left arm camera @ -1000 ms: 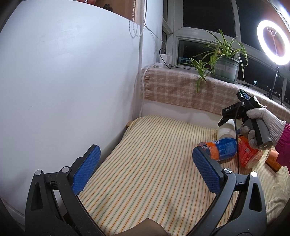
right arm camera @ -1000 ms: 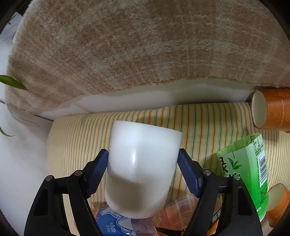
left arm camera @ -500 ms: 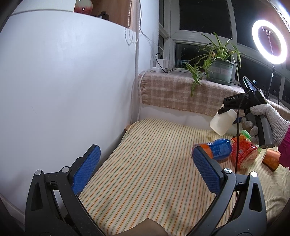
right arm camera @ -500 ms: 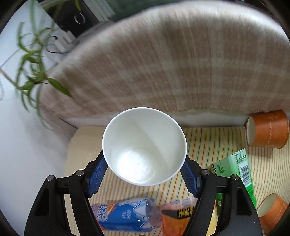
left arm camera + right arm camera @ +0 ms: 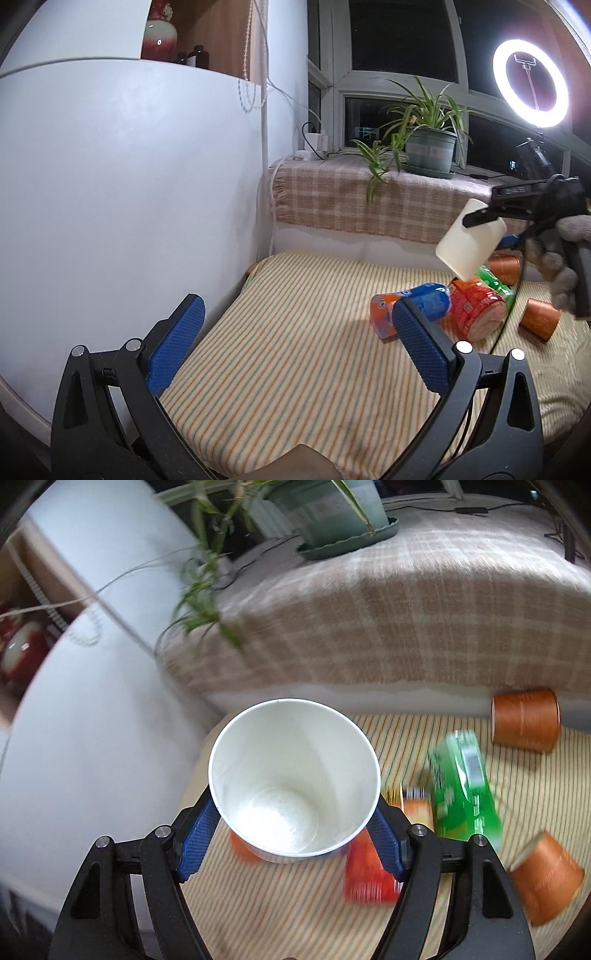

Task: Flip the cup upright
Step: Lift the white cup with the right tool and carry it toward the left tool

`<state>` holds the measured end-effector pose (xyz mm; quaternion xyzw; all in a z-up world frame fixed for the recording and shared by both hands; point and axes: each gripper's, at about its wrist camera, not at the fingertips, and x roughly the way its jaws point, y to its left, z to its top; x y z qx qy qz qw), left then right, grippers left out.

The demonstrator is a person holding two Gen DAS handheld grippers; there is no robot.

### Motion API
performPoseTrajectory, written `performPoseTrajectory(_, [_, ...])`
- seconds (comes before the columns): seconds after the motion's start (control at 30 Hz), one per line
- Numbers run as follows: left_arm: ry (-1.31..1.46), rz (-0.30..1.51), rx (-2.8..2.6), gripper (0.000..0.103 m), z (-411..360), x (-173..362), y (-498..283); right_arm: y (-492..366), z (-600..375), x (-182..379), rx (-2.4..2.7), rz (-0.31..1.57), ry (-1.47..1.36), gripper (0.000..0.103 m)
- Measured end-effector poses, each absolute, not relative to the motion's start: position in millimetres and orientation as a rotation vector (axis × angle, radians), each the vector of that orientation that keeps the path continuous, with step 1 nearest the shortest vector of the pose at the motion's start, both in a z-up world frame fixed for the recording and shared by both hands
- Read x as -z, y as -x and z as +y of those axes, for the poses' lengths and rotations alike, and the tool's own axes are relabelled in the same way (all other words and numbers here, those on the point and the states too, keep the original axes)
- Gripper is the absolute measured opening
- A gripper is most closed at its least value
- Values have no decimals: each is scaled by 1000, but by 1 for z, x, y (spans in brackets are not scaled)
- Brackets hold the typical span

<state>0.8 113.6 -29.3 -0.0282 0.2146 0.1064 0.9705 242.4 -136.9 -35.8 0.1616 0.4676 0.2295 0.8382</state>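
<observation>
While my right hand-held gripper (image 5: 293, 825) is pinching the white paper cup (image 5: 293, 779) aloft, mouth toward twelve o'clock, I'm judging lowering onto the striped counter (image 5: 295, 354) comes next; left hand-held gripper (image 5: 295, 339) spread, empty.

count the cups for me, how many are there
3. A white cup is held in the right gripper above the striped cloth. One orange cup lies by the back wall, another orange cup lies nearer. The bottles might hide more.

home | potted plant (image 5: 428, 147) on windowsill | striped cloth (image 5: 295, 354) | vase (image 5: 159, 37)
</observation>
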Motion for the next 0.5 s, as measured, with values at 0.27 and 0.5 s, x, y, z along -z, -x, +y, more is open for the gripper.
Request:
performPoseTrajectory(0.27, [39, 429, -183, 103, 96, 24, 10, -160, -172, 46, -627, 1113, -312, 75])
performPoseTrajectory(0.5, [26, 435, -164, 103, 84, 23, 12, -133, -193, 82, -677, 1312, -328, 75])
